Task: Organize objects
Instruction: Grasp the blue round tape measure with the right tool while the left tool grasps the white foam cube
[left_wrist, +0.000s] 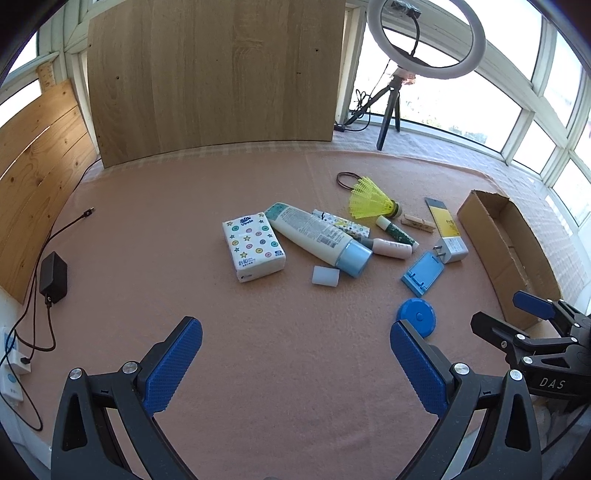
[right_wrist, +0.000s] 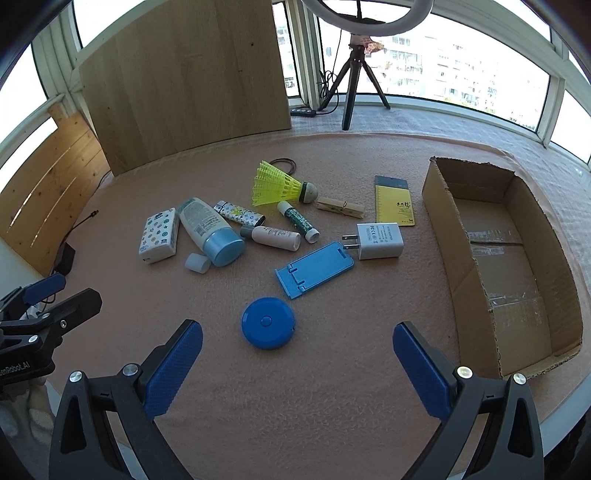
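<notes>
Small items lie scattered on the pink mat: a tissue pack (left_wrist: 254, 246), a white lotion tube with a blue cap (left_wrist: 318, 237), a yellow shuttlecock (right_wrist: 280, 184), a white charger (right_wrist: 376, 240), a blue phone stand (right_wrist: 314, 268), a round blue tape measure (right_wrist: 268, 323) and a wooden clothespin (right_wrist: 340, 207). An empty cardboard box (right_wrist: 554, 266) sits at the right. My left gripper (left_wrist: 295, 354) is open over bare mat, short of the pile. My right gripper (right_wrist: 297, 354) is open too, with the tape measure just beyond its fingers.
A wooden board (left_wrist: 218, 74) stands upright at the back, and a ring light on a tripod (left_wrist: 391, 107) stands behind the mat. A black adapter with cables (left_wrist: 53, 277) lies at the left edge. A yellow card (right_wrist: 394, 201) and a hair tie (right_wrist: 284, 163) lie among the items.
</notes>
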